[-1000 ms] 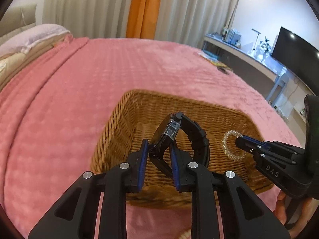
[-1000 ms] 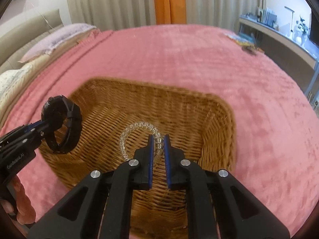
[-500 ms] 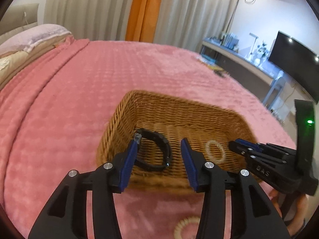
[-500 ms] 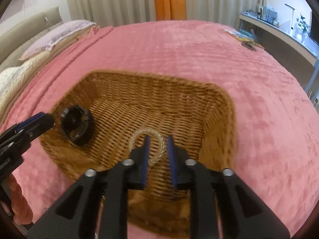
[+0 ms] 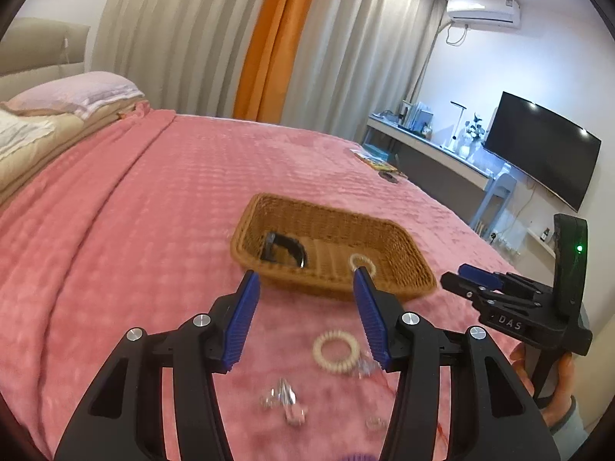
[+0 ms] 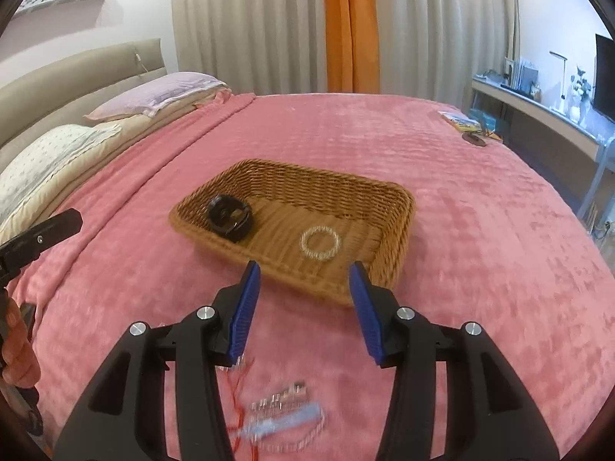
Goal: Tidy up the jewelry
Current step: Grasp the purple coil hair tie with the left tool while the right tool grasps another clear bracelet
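Basket: brown woven wicker basket [image 6: 388,207] holds black wristwatch [image 6: 230,216], clear beaded bracelet [image 6: 320,243] | Bed: pink blanket [image 6: 480,269] — loose jewelry near | Left gripper [image 5: 303,288], right gripper [image 6: 303,280] — jaws opening, empty

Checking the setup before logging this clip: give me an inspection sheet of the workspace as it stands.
Surface: pink blanket over a bed.
Job's things: basket holding a black watch and a clear bracelet, apart; cream coil bracelet and clear beads on the blanket, outside it.
Clutter: booklet at the far edge.
Grippers: left tool and right tool, jaws opening, nothing between them.
Cables: red thread near the beads.
Surroundings: curtains, pillows, desk, screen.
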Motion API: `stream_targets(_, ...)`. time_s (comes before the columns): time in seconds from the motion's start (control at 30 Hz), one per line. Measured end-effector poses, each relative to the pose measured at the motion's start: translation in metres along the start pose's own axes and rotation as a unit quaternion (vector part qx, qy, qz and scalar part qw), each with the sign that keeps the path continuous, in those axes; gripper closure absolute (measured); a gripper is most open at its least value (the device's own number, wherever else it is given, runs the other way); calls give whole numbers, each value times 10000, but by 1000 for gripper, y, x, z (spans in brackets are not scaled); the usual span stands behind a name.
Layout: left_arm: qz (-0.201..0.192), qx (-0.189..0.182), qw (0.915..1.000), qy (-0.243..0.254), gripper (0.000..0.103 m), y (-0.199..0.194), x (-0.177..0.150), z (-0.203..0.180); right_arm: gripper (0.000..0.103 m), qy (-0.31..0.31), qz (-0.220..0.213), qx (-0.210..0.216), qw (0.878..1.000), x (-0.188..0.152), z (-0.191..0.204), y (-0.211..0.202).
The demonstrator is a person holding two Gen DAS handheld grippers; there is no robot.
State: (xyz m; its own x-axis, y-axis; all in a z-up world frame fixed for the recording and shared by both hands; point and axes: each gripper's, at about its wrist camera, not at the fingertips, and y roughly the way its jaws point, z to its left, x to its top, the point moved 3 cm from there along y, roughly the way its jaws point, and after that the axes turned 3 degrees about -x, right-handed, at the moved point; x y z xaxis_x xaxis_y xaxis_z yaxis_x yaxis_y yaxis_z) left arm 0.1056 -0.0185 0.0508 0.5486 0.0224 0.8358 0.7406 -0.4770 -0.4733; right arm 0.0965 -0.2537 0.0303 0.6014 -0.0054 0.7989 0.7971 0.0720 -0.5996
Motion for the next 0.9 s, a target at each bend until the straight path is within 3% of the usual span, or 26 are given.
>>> stream_targets(0.23,186,93,9998,-66,54,-17,-45,2,58,61,167,42,9998,-44,2,-21)
stream_targets(0.53,774,123,9957,-500,54,-8,-102,23,58,545,885,-79,9946,-107,-16,-9)
stream_targets(0.6,896,116,9946,-501,54,-7,-115,22,65,662,1037,-19,9924,-116,-22,-4)
stream_targets(0.73,932,196,9942,-507,54,-5,-129,18,66,639,1226,74,9904,-123,-21,5)
stream_targets(0.9,972,243,9946,-253,54,-2,-136,7,68,281,1408,-278,9893,-123,-5,21)
